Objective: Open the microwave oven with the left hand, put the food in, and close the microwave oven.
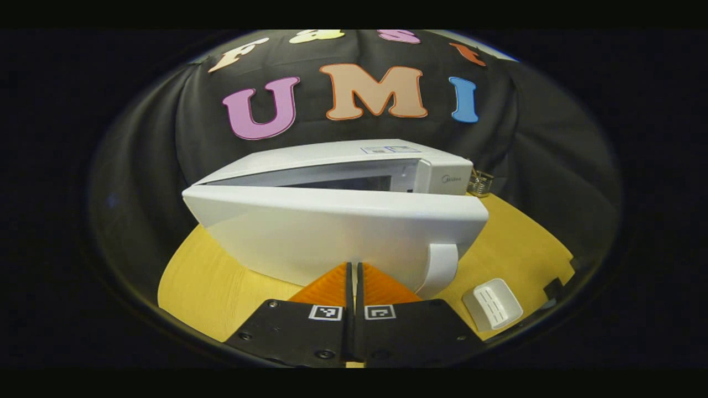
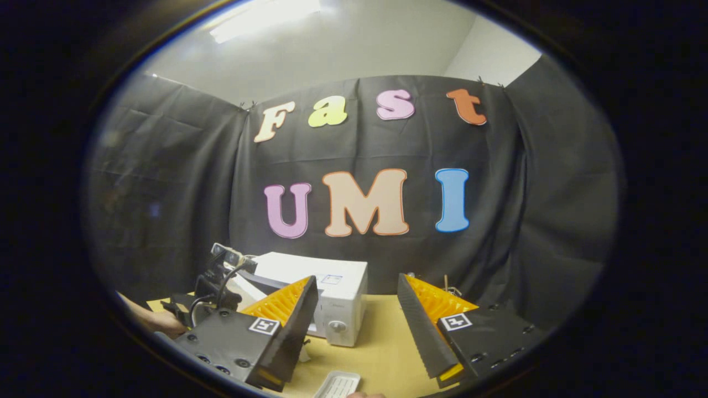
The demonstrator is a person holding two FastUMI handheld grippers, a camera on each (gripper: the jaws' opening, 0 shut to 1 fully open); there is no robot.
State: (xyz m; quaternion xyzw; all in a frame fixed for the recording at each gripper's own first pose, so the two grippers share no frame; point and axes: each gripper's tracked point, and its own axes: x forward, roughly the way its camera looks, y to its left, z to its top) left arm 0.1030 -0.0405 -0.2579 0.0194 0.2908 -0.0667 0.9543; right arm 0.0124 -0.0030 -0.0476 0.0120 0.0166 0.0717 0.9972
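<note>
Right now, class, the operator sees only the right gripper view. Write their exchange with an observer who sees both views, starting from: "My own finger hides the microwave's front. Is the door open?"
Observer: Yes. In the left gripper view the door stands ajar, with a gap showing along its top edge.
Operator: Is the left gripper holding the handle?
Observer: No. The left gripper is shut with nothing between its fingers. The handle sits to their right in that view.
Operator: Where is the tray relative to that handle?
Observer: The white ribbed tray lies on the table to the right of the handle, apart from the door.
</note>
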